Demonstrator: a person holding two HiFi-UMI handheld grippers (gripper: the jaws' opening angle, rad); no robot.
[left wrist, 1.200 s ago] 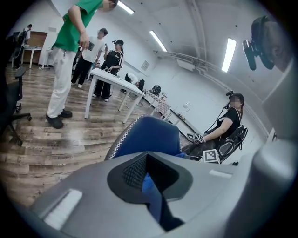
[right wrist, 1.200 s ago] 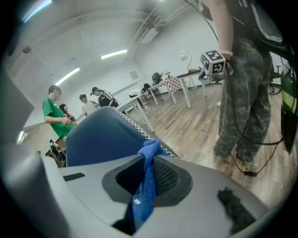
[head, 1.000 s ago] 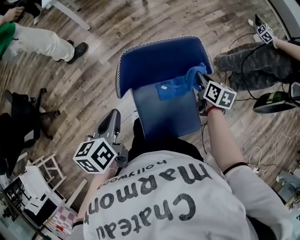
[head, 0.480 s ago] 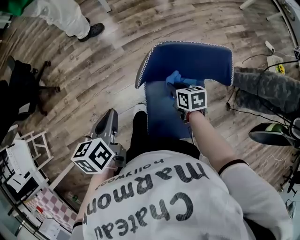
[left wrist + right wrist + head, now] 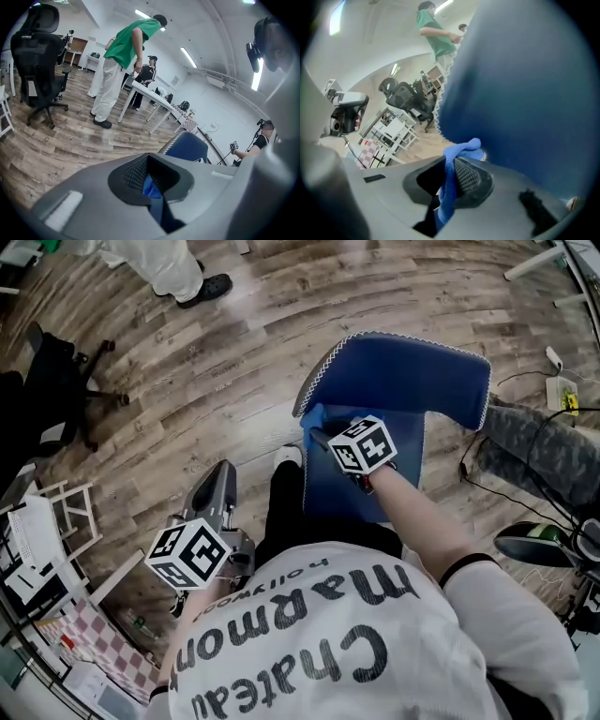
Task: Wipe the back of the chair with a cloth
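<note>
A blue chair [image 5: 403,367] stands on the wood floor in front of me, its back panel [image 5: 375,488] nearest me. My right gripper [image 5: 317,434] is shut on a blue cloth [image 5: 313,417] and presses it against the upper left edge of the back. In the right gripper view the cloth [image 5: 461,151] bunches between the jaws of the right gripper [image 5: 450,174], with the chair back [image 5: 525,93] filling the right side. My left gripper [image 5: 223,472] hangs shut and empty to the left of the chair, well apart from it. The left gripper [image 5: 152,180] view shows the chair [image 5: 187,146] ahead.
A black office chair [image 5: 56,381] stands at the left. A standing person's legs [image 5: 173,268] are at the top. A seated person's leg [image 5: 539,451] and floor cables [image 5: 483,486] lie right of the chair. White racks [image 5: 47,540] sit at the lower left.
My right gripper has swept the cloth leftward across the chair back, from its right edge to its left edge. The left gripper has stayed where it was.
</note>
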